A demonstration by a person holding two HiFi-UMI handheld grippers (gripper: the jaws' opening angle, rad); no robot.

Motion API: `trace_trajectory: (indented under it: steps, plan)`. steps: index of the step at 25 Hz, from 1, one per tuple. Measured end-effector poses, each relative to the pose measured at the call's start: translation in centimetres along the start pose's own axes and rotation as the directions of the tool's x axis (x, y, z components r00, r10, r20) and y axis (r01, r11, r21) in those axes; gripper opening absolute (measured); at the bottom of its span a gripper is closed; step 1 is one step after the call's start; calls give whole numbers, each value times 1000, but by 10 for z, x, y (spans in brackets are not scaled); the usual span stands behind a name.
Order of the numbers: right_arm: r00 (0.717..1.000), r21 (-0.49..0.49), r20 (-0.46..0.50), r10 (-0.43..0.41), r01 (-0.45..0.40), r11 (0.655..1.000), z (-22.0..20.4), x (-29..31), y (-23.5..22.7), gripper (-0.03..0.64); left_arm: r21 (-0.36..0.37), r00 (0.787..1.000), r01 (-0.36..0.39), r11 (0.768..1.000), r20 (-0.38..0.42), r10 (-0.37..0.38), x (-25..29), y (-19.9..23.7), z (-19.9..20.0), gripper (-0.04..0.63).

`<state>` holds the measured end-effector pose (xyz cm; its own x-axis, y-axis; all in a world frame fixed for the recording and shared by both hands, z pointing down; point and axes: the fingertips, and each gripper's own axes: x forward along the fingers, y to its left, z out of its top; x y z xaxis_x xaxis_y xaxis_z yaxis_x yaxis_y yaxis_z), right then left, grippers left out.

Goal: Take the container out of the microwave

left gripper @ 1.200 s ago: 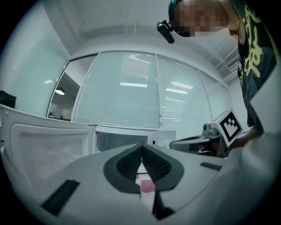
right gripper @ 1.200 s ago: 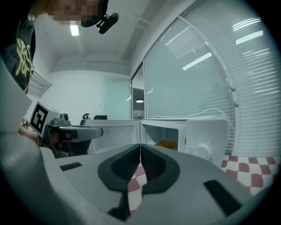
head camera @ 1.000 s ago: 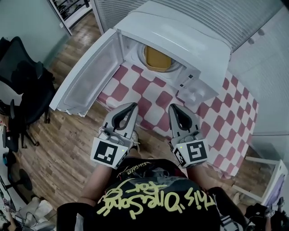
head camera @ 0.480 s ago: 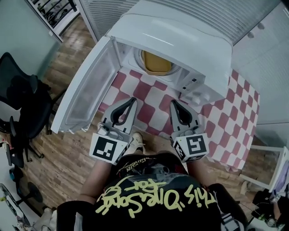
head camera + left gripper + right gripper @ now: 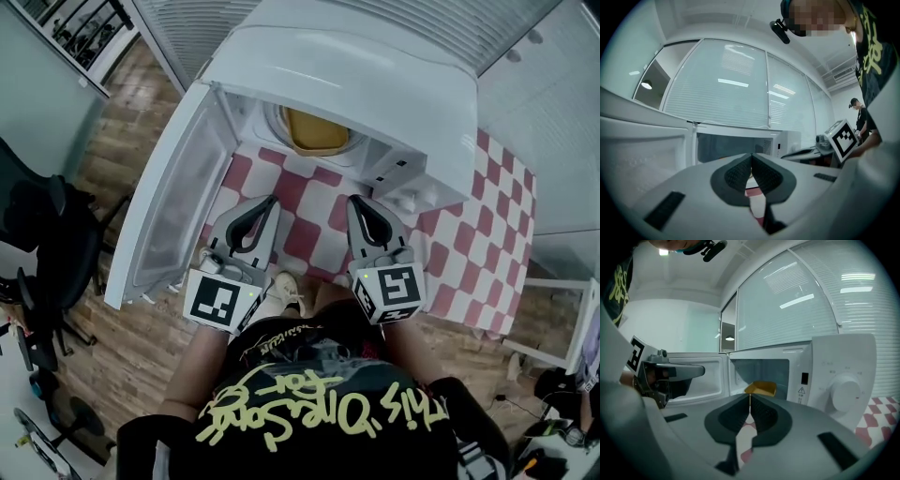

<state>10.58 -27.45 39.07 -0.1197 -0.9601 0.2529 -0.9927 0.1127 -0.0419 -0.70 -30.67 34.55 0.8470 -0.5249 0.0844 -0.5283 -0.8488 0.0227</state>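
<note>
A white microwave [image 5: 375, 75] stands on a red-and-white checked tablecloth [image 5: 309, 202], its door [image 5: 173, 197] swung wide open to the left. Inside sits a yellow container [image 5: 317, 133], also seen in the right gripper view as a yellow container [image 5: 761, 388] on the oven floor. My left gripper [image 5: 269, 201] and right gripper [image 5: 354, 202] hover side by side over the cloth just in front of the oven opening, both shut and holding nothing. In the left gripper view the left gripper [image 5: 751, 157] points at the open cavity; the container is hidden behind its jaws.
The microwave's control panel with a round dial [image 5: 846, 393] stands right of the cavity. A black office chair [image 5: 42, 244] is on the wooden floor at left. A white stool [image 5: 562, 319] stands at right. Another person [image 5: 858, 115] is in the background.
Both grippers have moved forward toward the microwave opening and sunk a little. They stay shut. The microwave and container now lie nearer in the head view.
</note>
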Motion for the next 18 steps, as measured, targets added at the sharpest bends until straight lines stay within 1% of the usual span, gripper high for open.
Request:
trace_trajectory:
  steps: [5,9,11,18]
  plan:
    - [1000,12,-4,-3,3,1000,-2,10,-4,11,-4,1000,4,1000,-15,-4,10,3,-6,8]
    - [1000,14,-11,-16,16,1000,-6,19,-8,11,-49,1000,-1,999,9,1,17,4,-2,8]
    - [1000,16,-12,-25,26,1000,-7,23,-10,11,-58,1000,1,998,15,0,20,6,-3,9]
    - [999,7,-13,-36,36,999,-10,40,-14,11,-46,1000,-15,999,-6,15,26,14,-16,9]
